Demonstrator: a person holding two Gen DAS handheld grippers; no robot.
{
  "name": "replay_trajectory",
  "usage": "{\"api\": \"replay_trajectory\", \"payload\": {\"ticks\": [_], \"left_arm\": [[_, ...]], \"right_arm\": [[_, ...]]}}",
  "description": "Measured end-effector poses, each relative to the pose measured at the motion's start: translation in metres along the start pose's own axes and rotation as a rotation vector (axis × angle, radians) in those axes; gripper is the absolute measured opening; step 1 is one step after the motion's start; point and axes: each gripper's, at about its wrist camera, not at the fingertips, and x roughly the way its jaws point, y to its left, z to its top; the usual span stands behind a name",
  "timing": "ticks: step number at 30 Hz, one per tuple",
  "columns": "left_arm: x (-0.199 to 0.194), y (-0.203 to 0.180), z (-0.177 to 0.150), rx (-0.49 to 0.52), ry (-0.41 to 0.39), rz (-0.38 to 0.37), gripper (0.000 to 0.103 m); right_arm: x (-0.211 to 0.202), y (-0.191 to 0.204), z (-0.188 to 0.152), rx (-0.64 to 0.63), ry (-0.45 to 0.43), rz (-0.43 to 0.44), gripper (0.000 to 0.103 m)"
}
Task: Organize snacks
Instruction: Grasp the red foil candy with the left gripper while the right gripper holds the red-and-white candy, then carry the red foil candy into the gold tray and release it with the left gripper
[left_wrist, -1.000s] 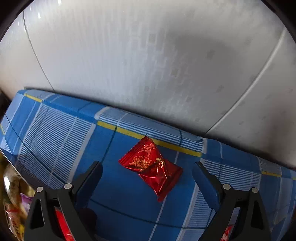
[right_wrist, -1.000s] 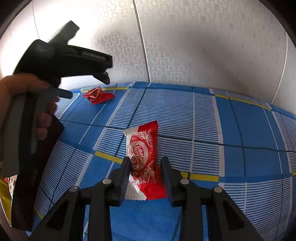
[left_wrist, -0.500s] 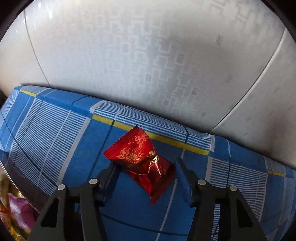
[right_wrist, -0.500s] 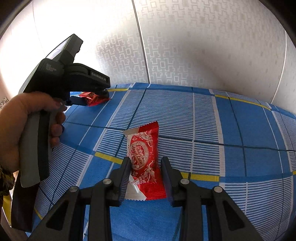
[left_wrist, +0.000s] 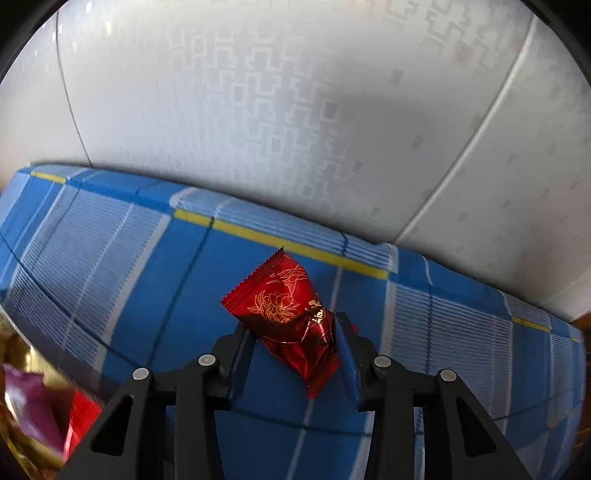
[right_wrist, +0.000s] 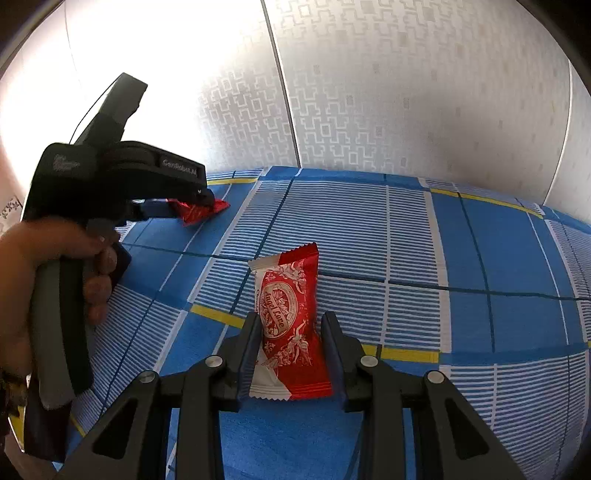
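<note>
Pinching the dark red foil candy (left_wrist: 291, 325) near one crinkled end, the left gripper (left_wrist: 295, 339) had its jaws pressed against the wrapper on the blue plaid cloth (left_wrist: 110, 258). Right of that candy, the right gripper (right_wrist: 291, 343) was clamped on the red-and-white wafer pack (right_wrist: 288, 317). Both wrappers looked slick, so either could probably slide free or twist on lifting, since the fingers caught only part of each. A heap of other snacks (left_wrist: 33, 413) left of the candy was blurred and cut off; its container could not be made out.
</note>
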Motion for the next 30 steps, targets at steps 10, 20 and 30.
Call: {"api": "replay_trajectory", "payload": {"ticks": [10, 20, 30], "left_arm": [[-0.069, 0.014, -0.033, 0.027, -0.062, -0.121, 0.042], [-0.136, 0.051, -0.055, 0.029, -0.138, -0.218, 0.042], [-0.174, 0.103, -0.090, 0.036, -0.228, -0.228, 0.042]], "right_arm": [[-0.001, -0.002, 0.000, 0.006, -0.007, 0.014, 0.034], [0.000, 0.002, 0.001, 0.004, -0.008, -0.021, 0.033], [-0.001, 0.005, 0.001, 0.006, -0.010, -0.039, 0.033]]}}
